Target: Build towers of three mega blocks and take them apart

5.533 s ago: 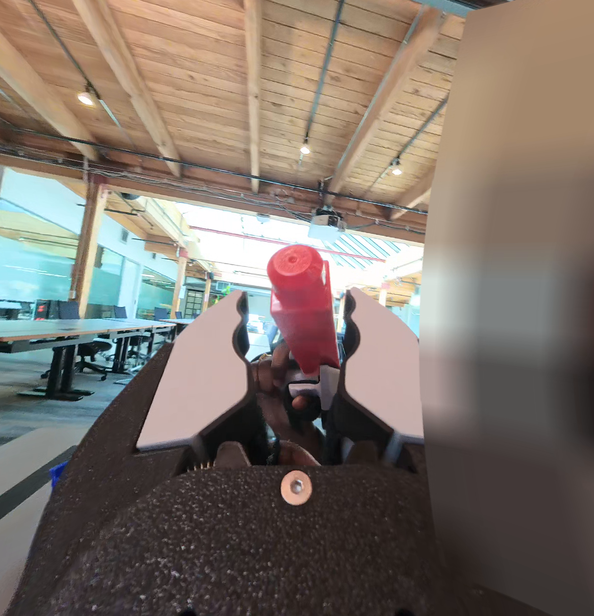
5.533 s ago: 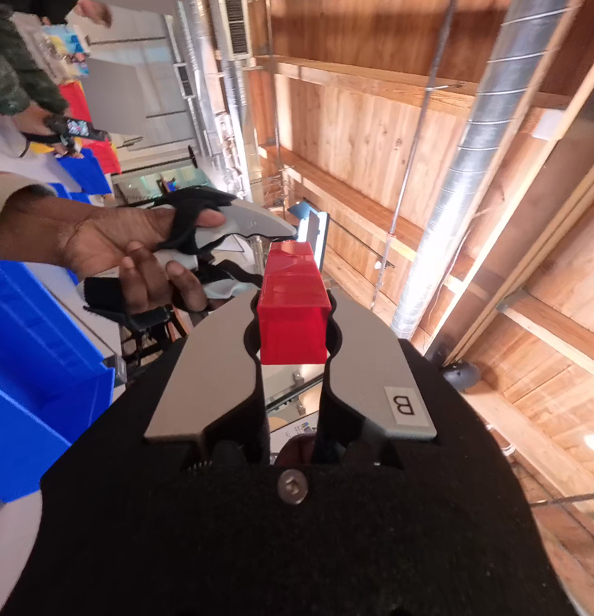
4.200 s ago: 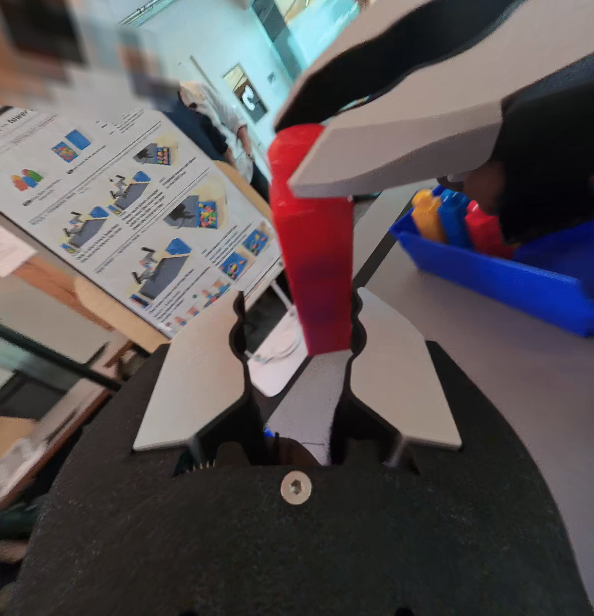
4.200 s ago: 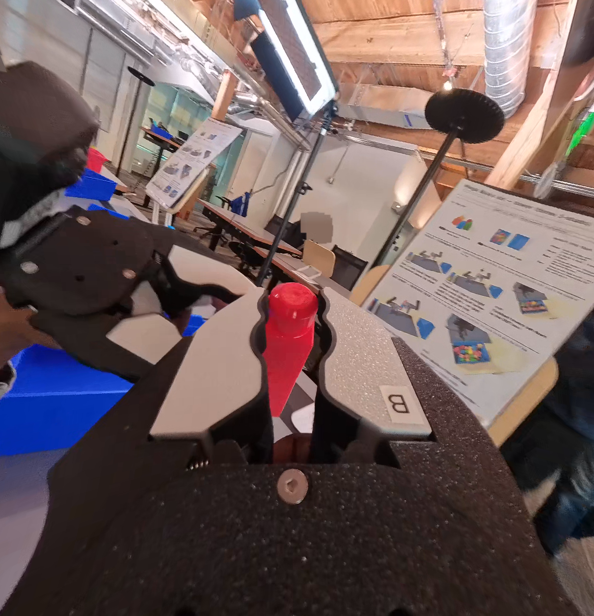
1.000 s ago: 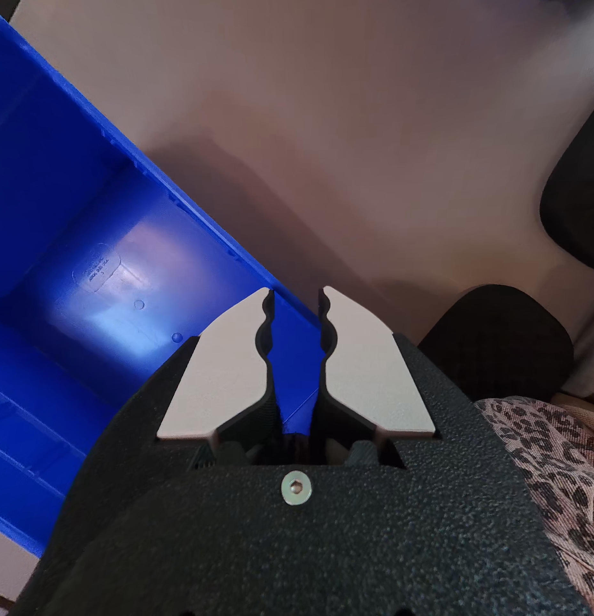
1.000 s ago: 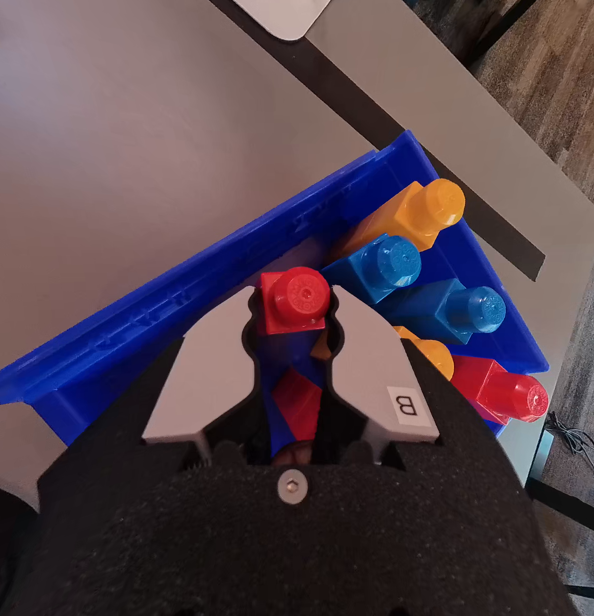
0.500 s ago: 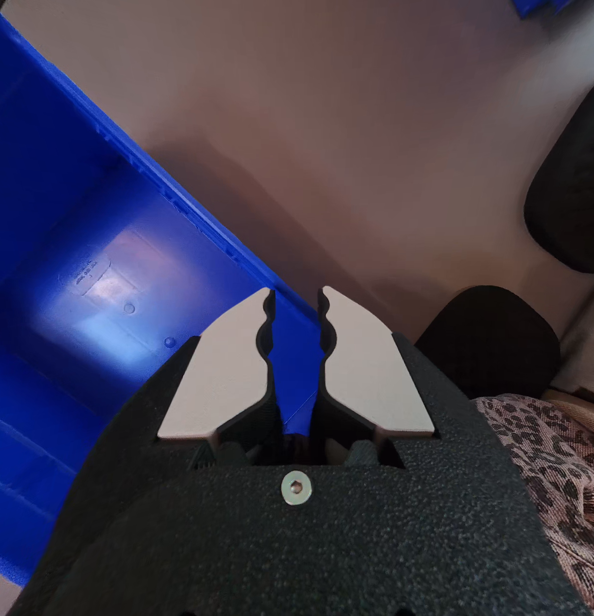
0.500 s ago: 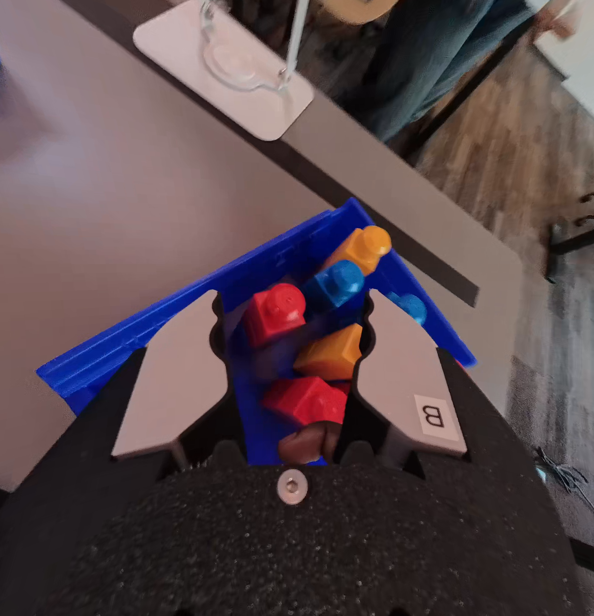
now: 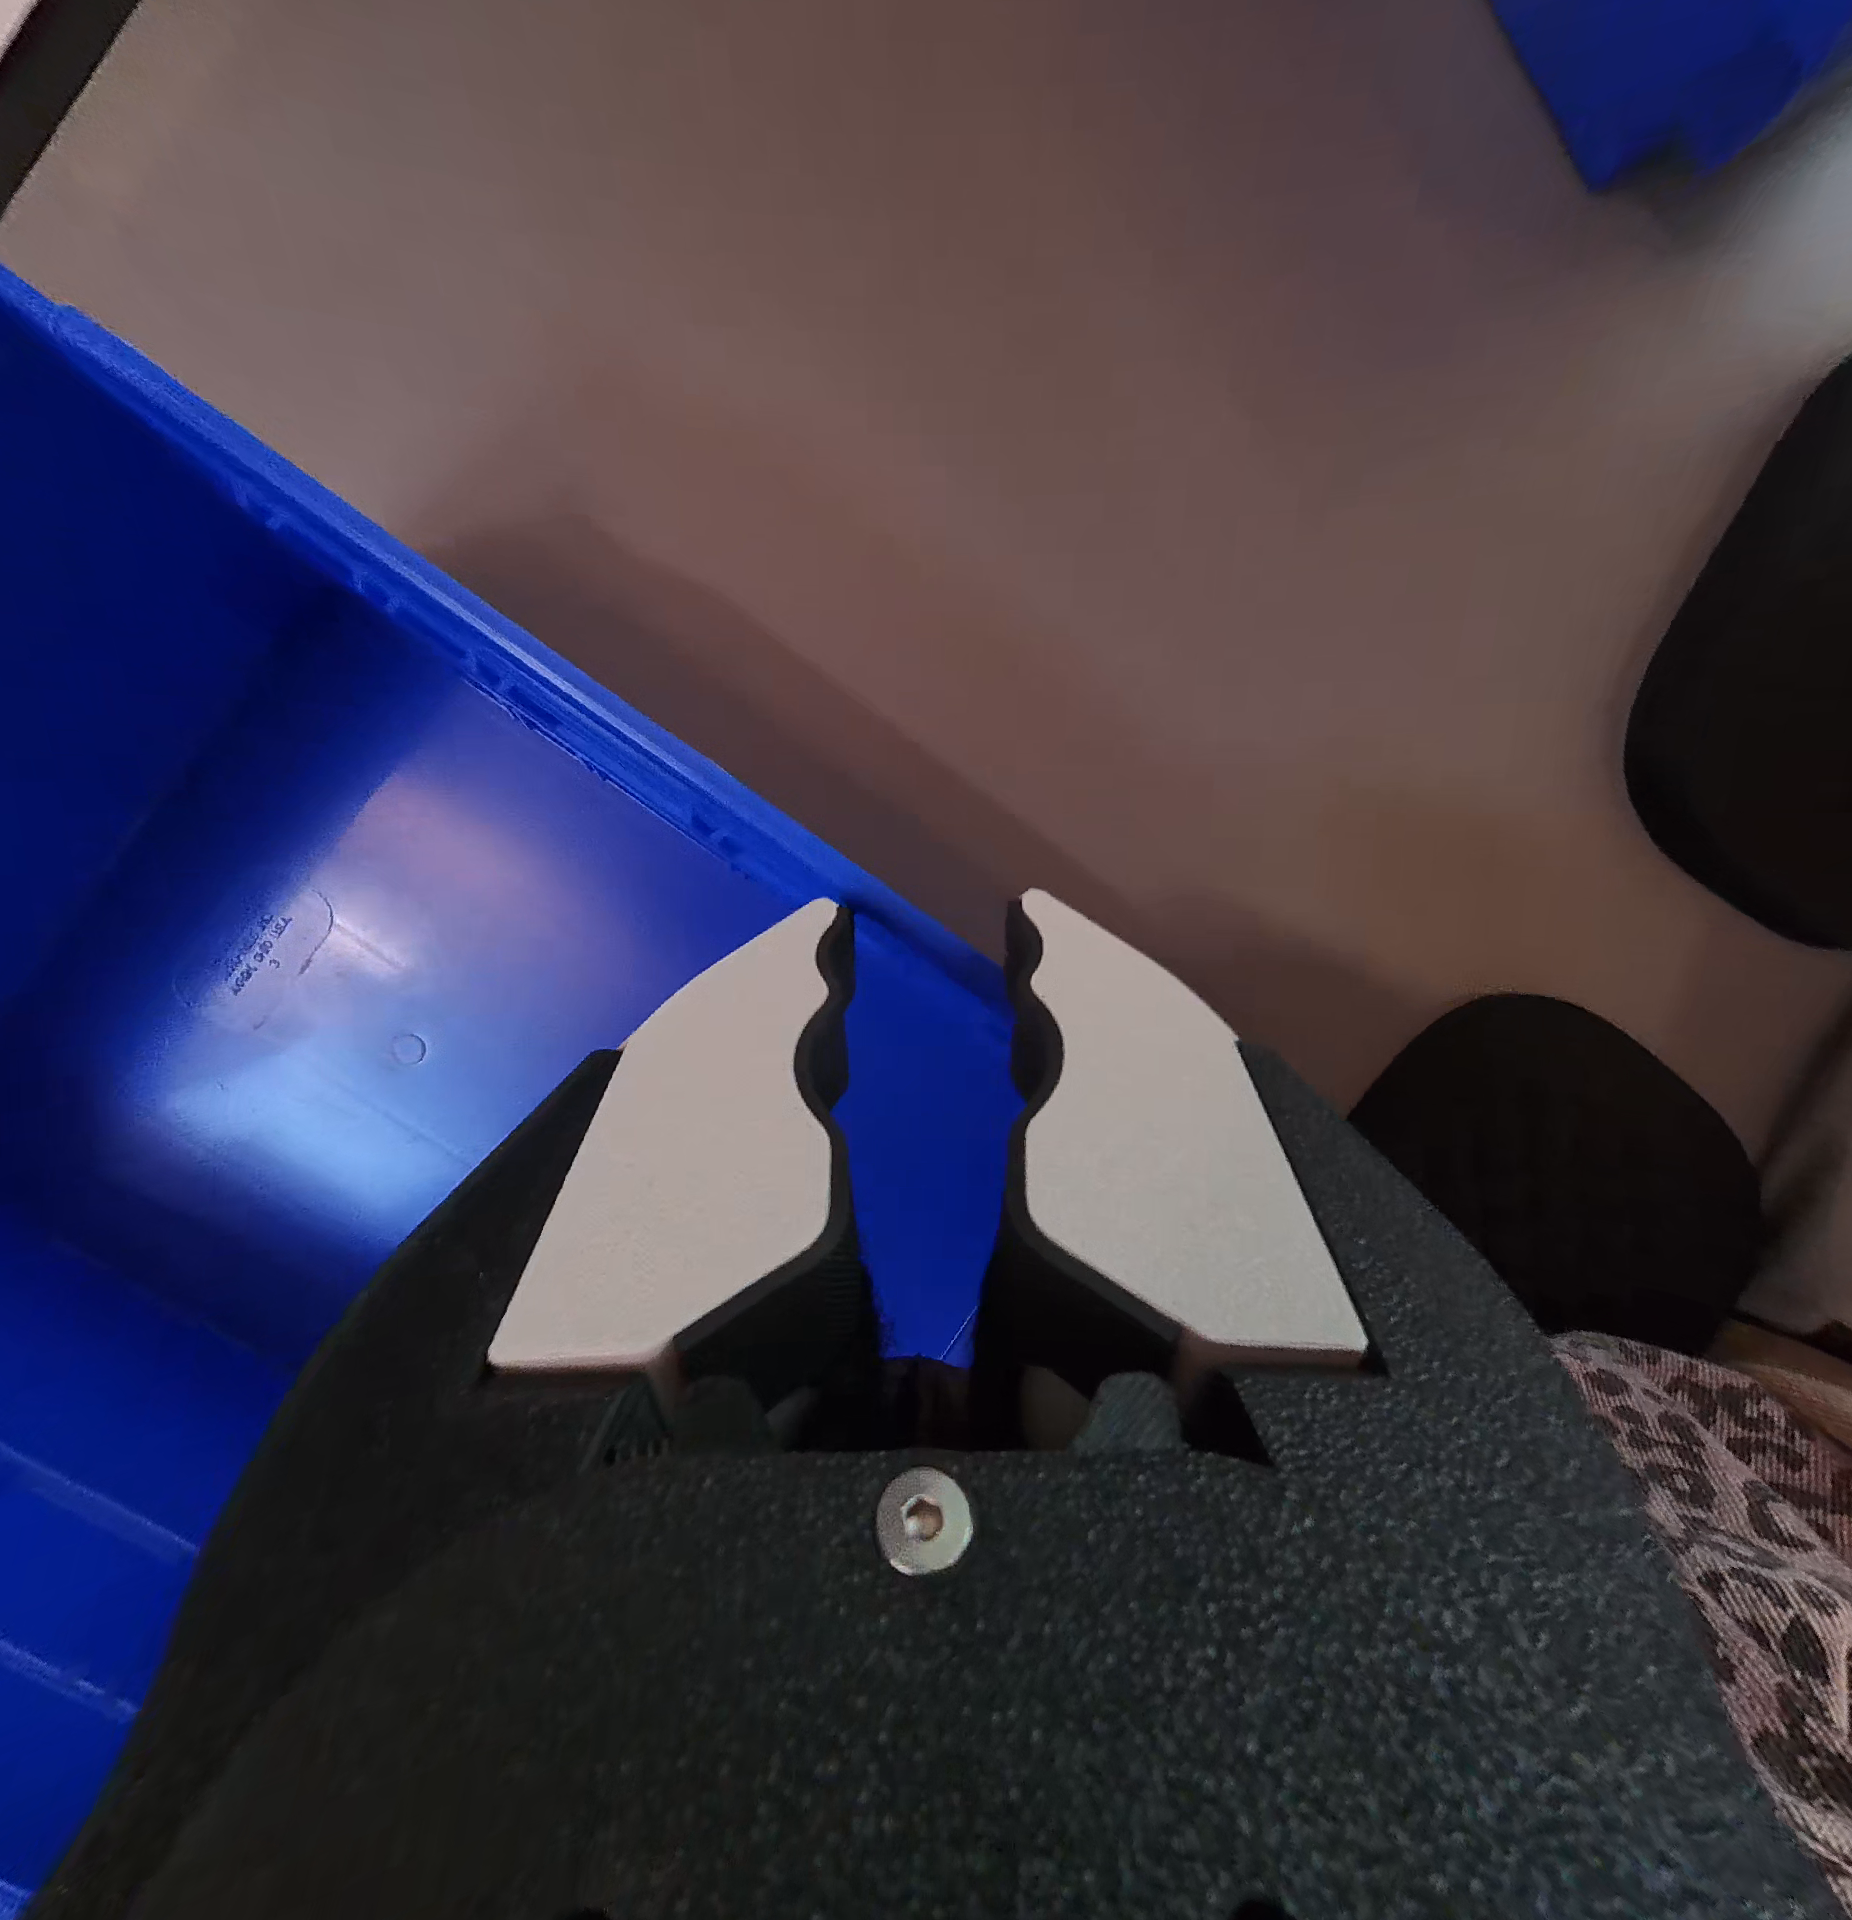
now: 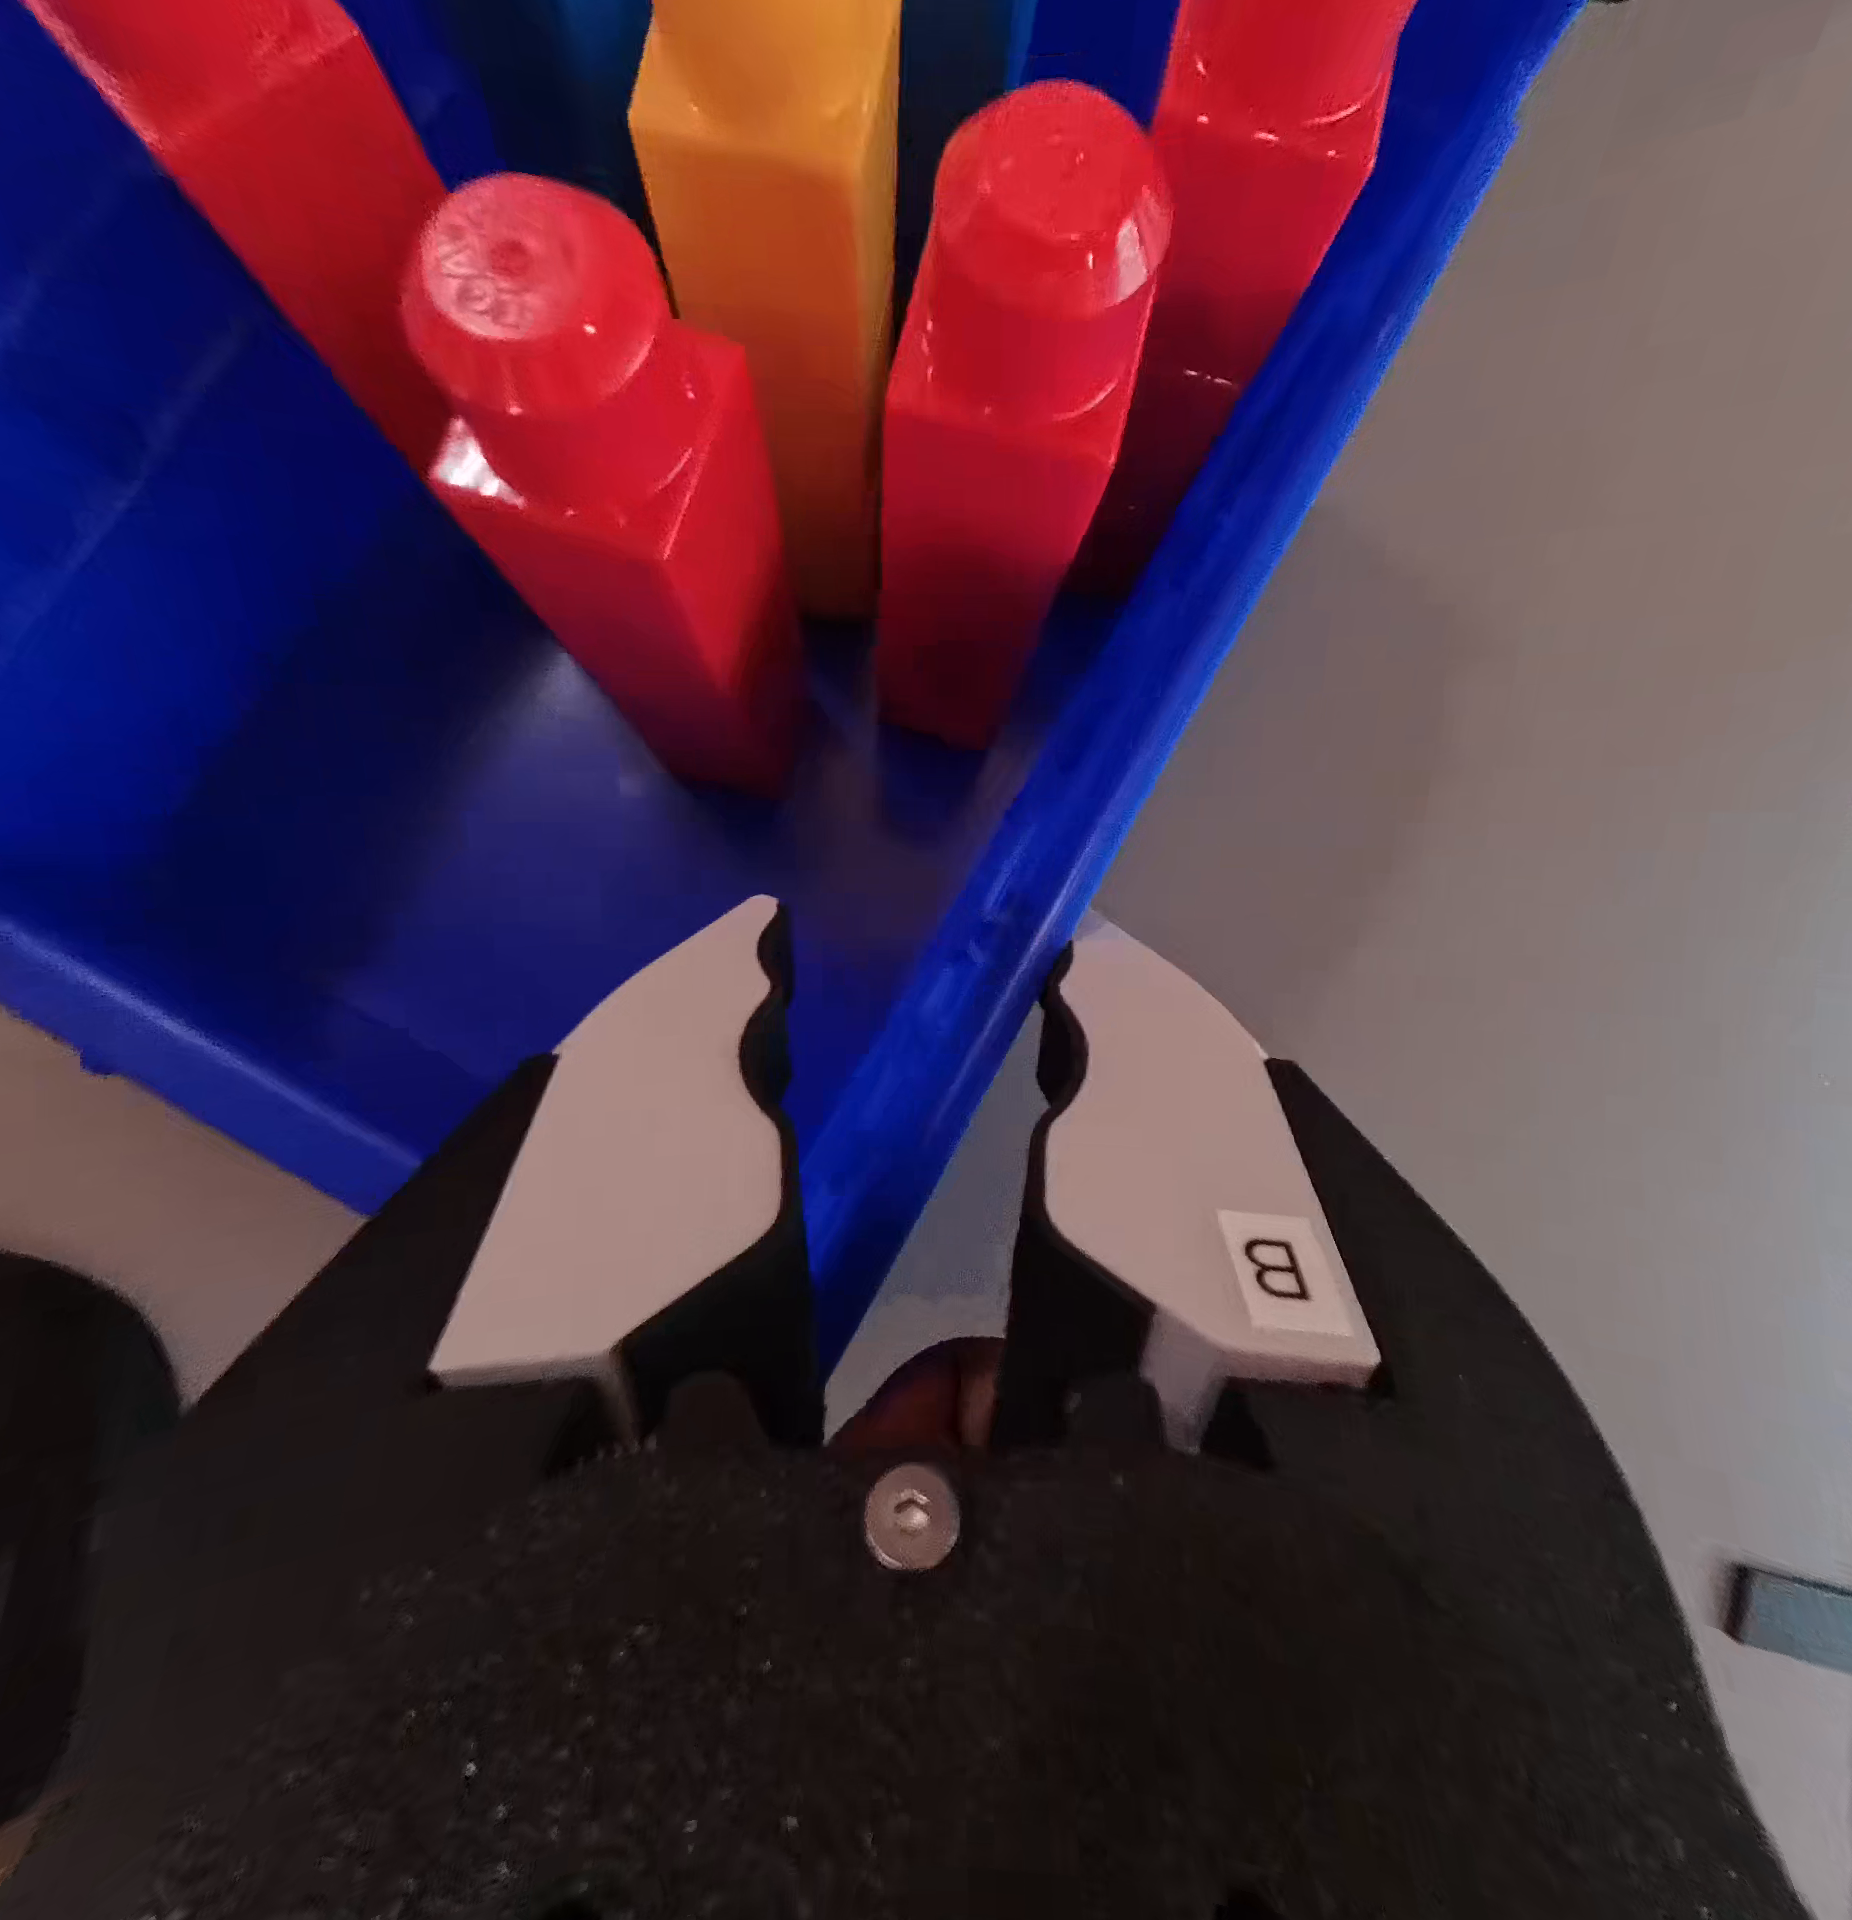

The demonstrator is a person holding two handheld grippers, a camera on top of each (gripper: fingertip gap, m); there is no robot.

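- Blue bin wall (image 10: pixel 1140 665) sits between the parted, empty fingers of the right gripper (image 10: pixel 911 961); closing now would clamp the rim, not a block
- red blocks (image 10: pixel 631 488) and an orange block (image 10: pixel 766 291) stand packed just beyond; a clumsy reach could topple neighbours
- left gripper (image 9: pixel 927 920): narrow gap, empty, above an empty blue bin (image 9: pixel 278 831); its rim could snag

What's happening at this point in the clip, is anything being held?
Nothing is held. The right hand-held gripper is open above the near corner of a blue bin, its fingers straddling the bin's wall. Inside the bin stand red blocks and an orange block. The left hand-held gripper is also open, over the rim of another blue bin whose visible floor holds no blocks. Both bins sit on a grey table.
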